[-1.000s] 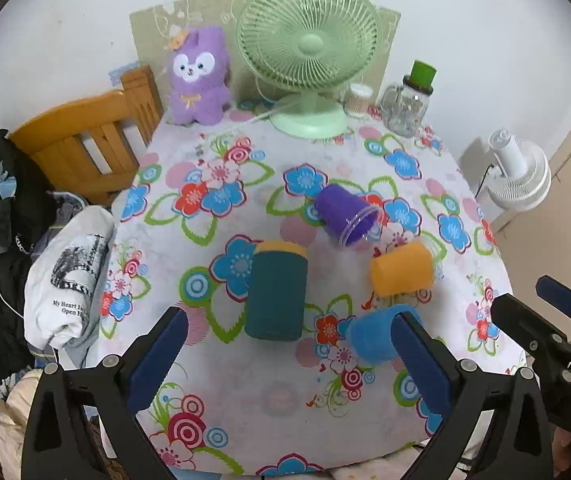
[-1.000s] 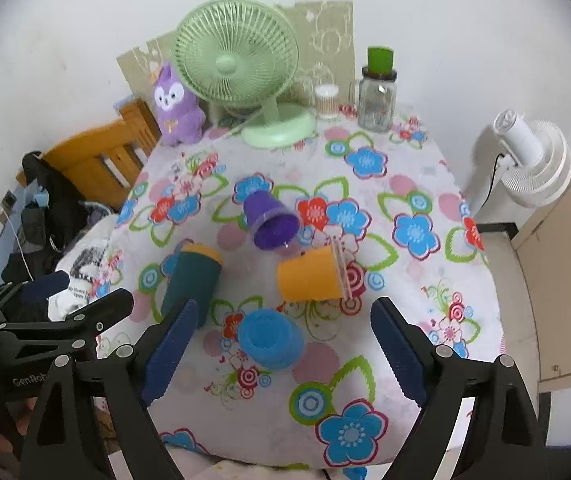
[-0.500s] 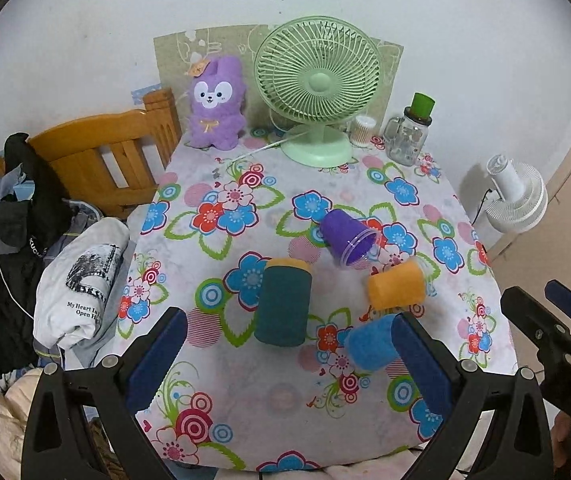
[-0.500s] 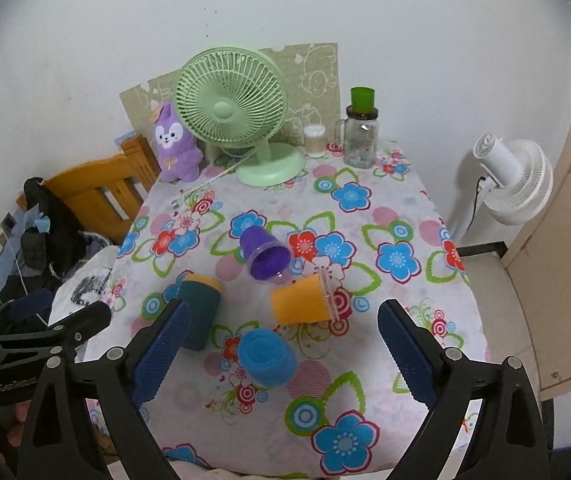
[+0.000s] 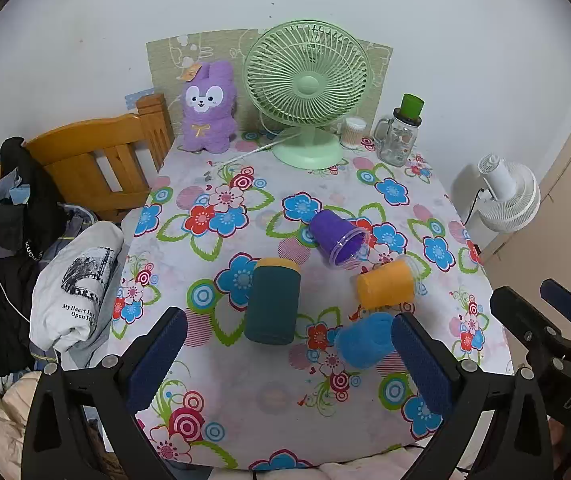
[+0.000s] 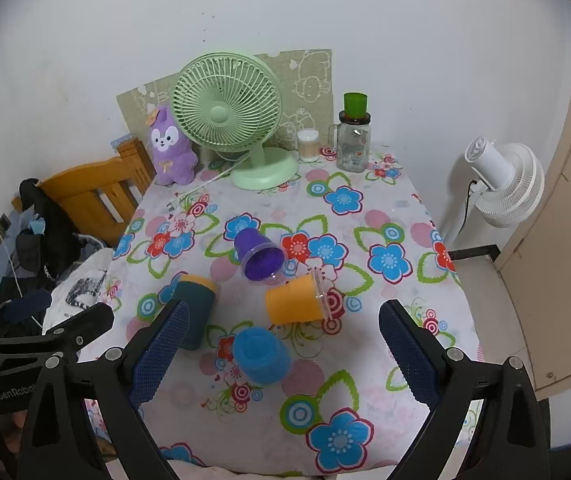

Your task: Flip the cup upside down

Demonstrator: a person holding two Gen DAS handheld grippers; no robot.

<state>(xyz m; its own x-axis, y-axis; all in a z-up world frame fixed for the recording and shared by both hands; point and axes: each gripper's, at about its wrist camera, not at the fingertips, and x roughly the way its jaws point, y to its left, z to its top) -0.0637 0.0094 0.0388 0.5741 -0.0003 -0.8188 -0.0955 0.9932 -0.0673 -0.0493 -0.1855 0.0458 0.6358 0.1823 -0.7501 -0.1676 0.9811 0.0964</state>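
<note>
Both grippers, left (image 5: 285,354) and right (image 6: 281,354), hover off the table's (image 6: 365,392) near edge, jaws spread, empty. Purple cup (image 6: 259,254) and orange cup (image 6: 295,304) lie sideways, close together; a careless approach would likely roll one. Blue cup (image 6: 261,355) already stands inverted, risking a wrong pick.

four cups (image 5: 272,306), two fans (image 5: 306,92), one plush (image 5: 207,107)

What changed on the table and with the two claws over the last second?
Both claws pulled back and up from the table: the left claw and right claw now see more wall and the table looks smaller. Both stayed open and empty. The purple cup, orange cup, blue cup and dark green cup lie where they were.
</note>
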